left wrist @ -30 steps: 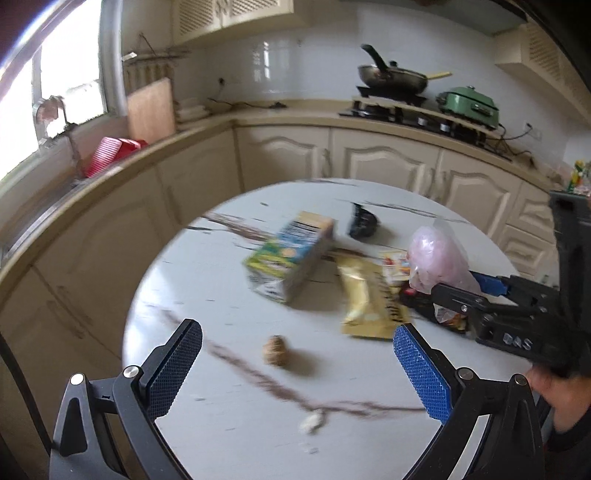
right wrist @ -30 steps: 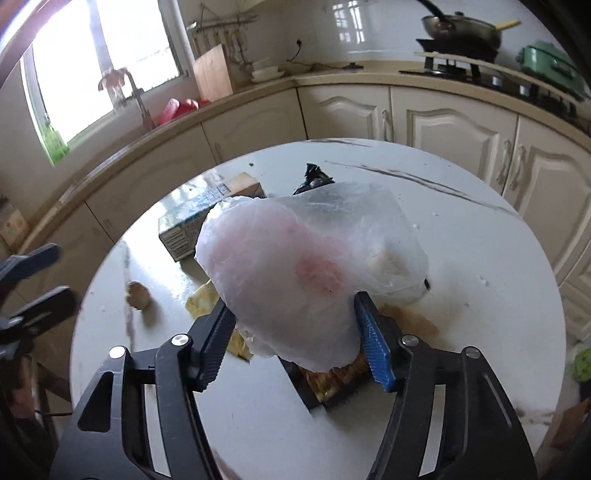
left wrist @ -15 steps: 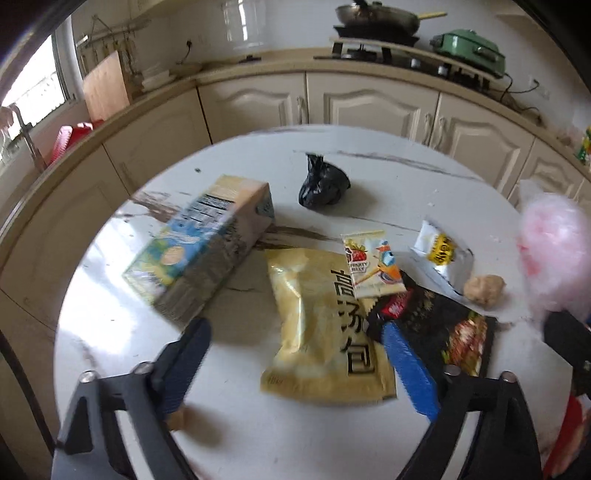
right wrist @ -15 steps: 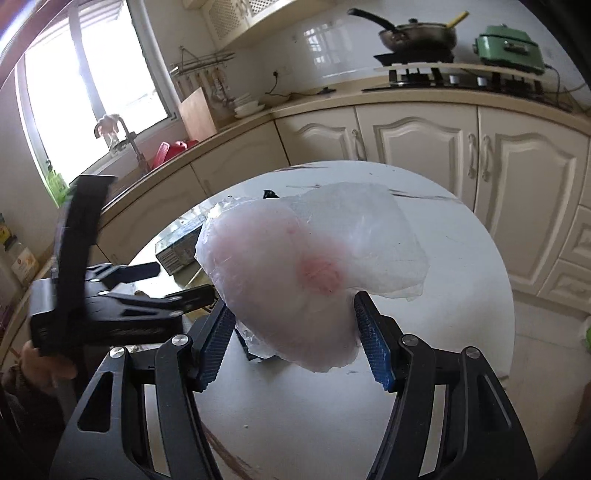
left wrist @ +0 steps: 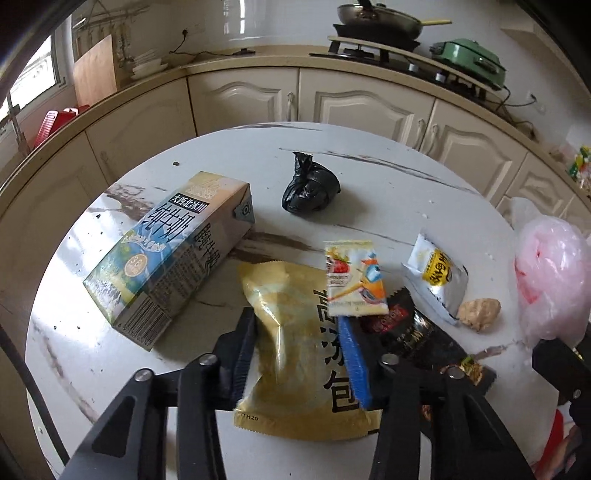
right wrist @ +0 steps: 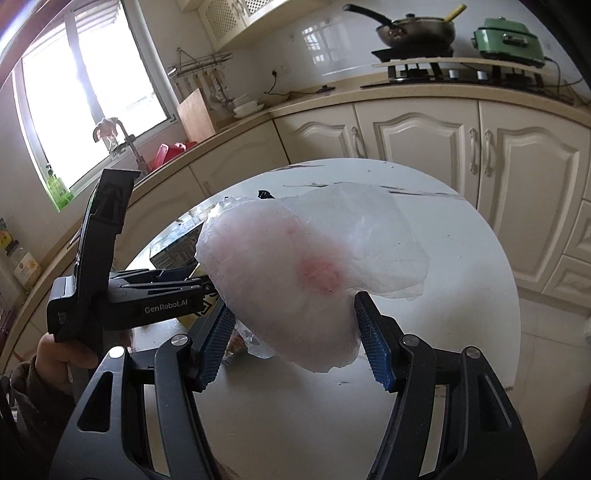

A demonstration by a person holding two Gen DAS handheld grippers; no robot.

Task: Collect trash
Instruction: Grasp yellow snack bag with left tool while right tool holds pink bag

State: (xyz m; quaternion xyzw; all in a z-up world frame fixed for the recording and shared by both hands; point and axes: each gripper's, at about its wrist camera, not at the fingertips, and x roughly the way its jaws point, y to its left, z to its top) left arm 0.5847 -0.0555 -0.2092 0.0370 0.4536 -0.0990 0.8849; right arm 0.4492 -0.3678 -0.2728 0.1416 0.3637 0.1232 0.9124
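My left gripper is closing around a yellow snack bag lying flat on the round white table; its fingers touch both sides of the bag. My right gripper is shut on a pinkish translucent plastic bag, held above the table; the bag also shows in the left wrist view. Other trash on the table: a milk carton, a tied black bag, a small strawberry wrapper, a silver-yellow packet, a dark wrapper, a brown lump.
The left gripper's body and the hand holding it sit left of the right gripper. Cream cabinets curve behind the table, with a wok and green pot on the stove.
My left gripper swung from the table's near side to the yellow bag, came lower, and narrowed its jaws around it. The right gripper kept hold of the pink bag and drew back slightly.
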